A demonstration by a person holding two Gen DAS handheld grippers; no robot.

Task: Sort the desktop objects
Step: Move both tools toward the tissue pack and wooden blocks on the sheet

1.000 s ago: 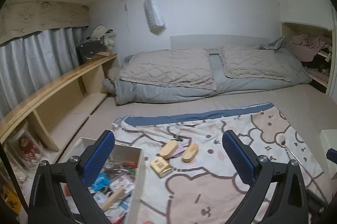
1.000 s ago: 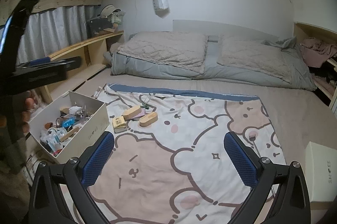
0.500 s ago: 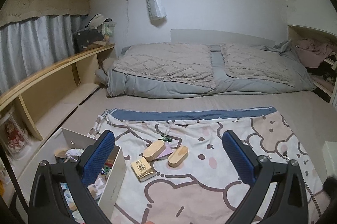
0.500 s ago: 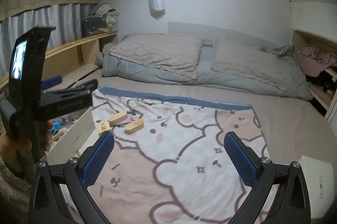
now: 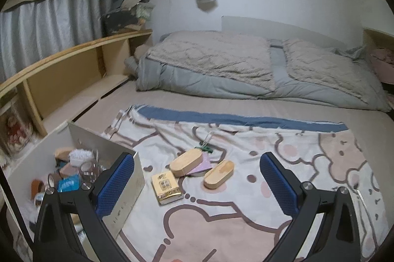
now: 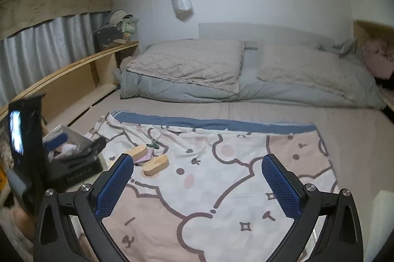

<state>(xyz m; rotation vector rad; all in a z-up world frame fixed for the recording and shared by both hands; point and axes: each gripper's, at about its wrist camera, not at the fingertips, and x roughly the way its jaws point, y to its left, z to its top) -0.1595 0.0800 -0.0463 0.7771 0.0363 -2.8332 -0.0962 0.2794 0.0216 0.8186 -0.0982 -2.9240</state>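
Left wrist view: the left gripper sits at the bottom of the frame with its blue-padded fingers spread wide and nothing between them. In the lower centre of the frame, on the cartoon-print blanket, lies a small cluster — a yellow packet, a wooden oval case resting on a pink pad, and a second wooden oval case just to its right; a green clip lies just above them. At lower left an open white box holds mixed small items, among them a blue packet and a white brush. Right wrist view: the right gripper is likewise fully open and holds nothing, above a bare stretch of the blanket. Both oval cases appear left of centre, near the box, which is partly hidden by the left gripper's dark body at the left edge. Folded grey bedding fills the upper half of both frames — a wooden shelf runs along the left.
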